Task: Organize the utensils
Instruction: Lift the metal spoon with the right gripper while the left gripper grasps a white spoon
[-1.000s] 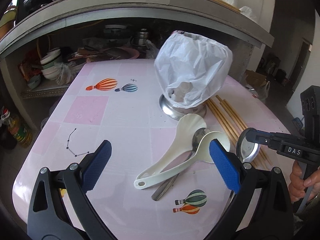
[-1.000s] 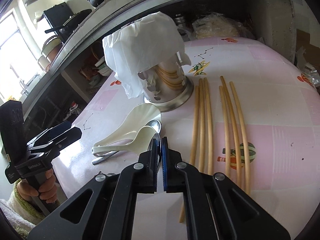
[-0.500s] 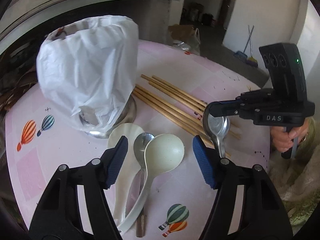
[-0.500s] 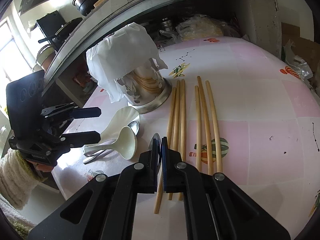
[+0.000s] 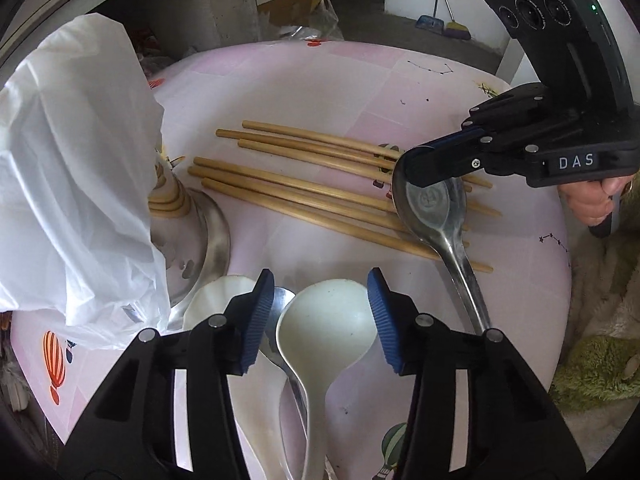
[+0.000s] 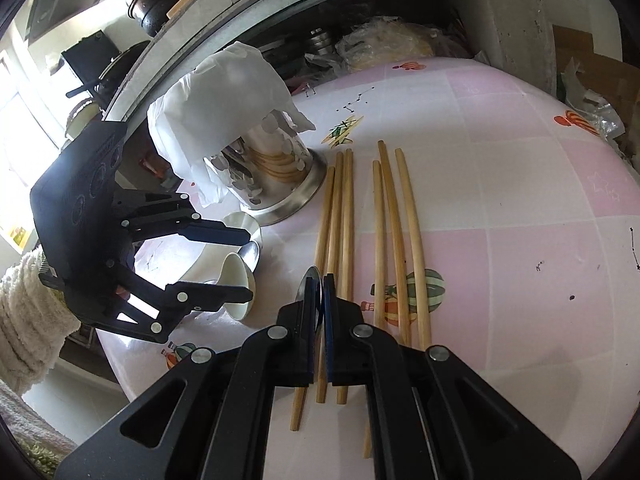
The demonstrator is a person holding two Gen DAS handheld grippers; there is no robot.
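Note:
My left gripper (image 5: 320, 316) is open, its blue pads on either side of the bowl of a cream plastic ladle (image 5: 326, 320) lying on the pink table. A second cream spoon (image 5: 212, 300) and a metal spoon (image 5: 282, 300) lie beside it. My right gripper (image 6: 319, 294) is shut on a large metal spoon (image 5: 436, 208), gripped by its bowl, handle hanging down over several wooden chopsticks (image 5: 304, 192). A steel utensil holder (image 6: 276, 168) covered by a white plastic bag (image 5: 76, 184) stands at left.
The pink tablecloth (image 6: 500, 184) has balloon prints. A concrete shelf with pots and bags (image 6: 384, 44) is behind the table. The table's rounded edge (image 5: 560, 280) is close on the right, with a green towel (image 5: 596, 364) beyond it.
My left gripper has moved in and lower, now straddling the cream ladle's bowl. My right gripper, still holding the metal spoon, has lifted slightly over the chopsticks.

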